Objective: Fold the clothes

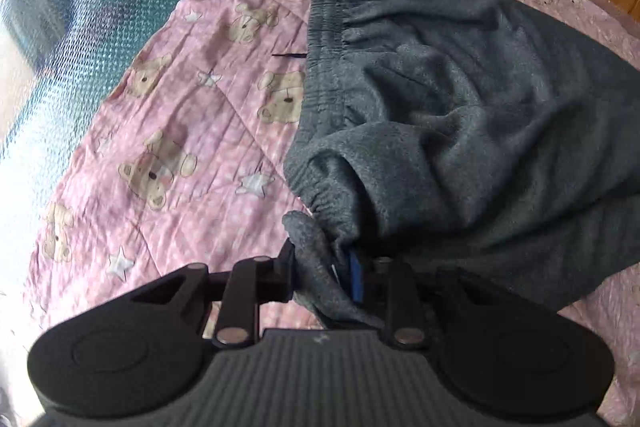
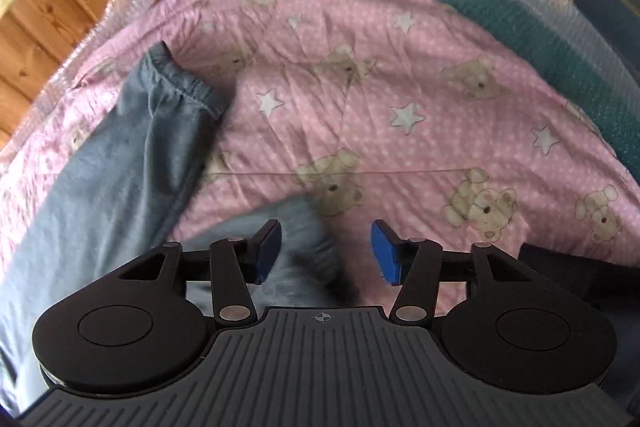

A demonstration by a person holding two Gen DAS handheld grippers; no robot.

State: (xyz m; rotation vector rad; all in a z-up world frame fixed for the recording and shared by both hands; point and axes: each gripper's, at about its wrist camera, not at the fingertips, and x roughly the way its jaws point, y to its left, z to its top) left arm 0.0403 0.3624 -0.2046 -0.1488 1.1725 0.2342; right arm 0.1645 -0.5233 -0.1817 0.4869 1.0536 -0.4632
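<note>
You have dark grey fleece trousers (image 1: 460,99) lying crumpled on the pink bear-print quilt (image 1: 180,131), elastic waistband up, one cuffed leg (image 2: 132,147) stretched flat toward the wooden headboard.

Home bedrm: teddy-print quilt (image 2: 360,75), wood wall (image 2: 52,7).

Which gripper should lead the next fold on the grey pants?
Left. The left gripper is already shut on the grey pants at a cuff; the right gripper is open, holding nothing.
</note>
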